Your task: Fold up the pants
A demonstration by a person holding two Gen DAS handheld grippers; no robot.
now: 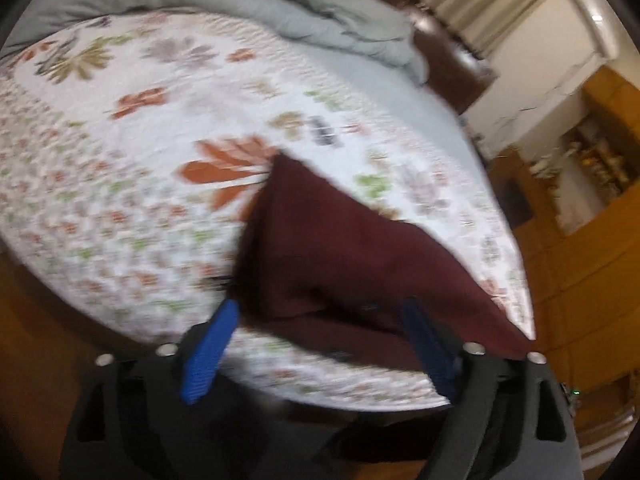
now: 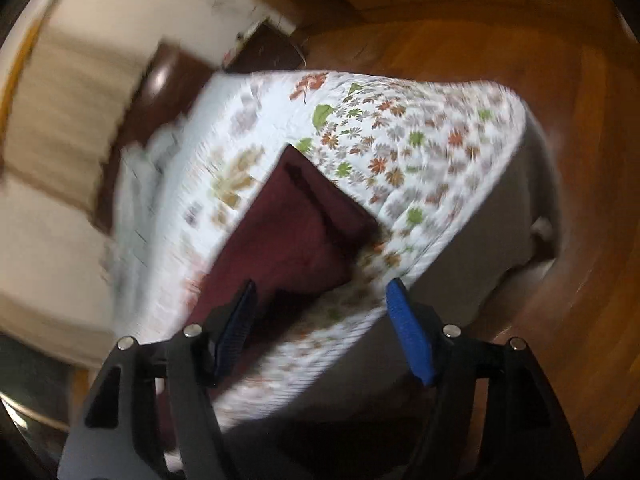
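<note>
Left claw point(image 1: 320, 312), right claw point(image 2: 322, 284), jaws apart

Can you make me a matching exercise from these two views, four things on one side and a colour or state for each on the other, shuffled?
Things:
1. pants
2. quilt
3. blanket
4. left gripper

Descriptions:
A. grey-green, bunched at the far end of the bed
B. dark maroon, lying on the bed
C. jaws wide apart, gripping nothing
D. white with a leaf print

Pairs: 1-B, 2-D, 3-A, 4-C
</note>
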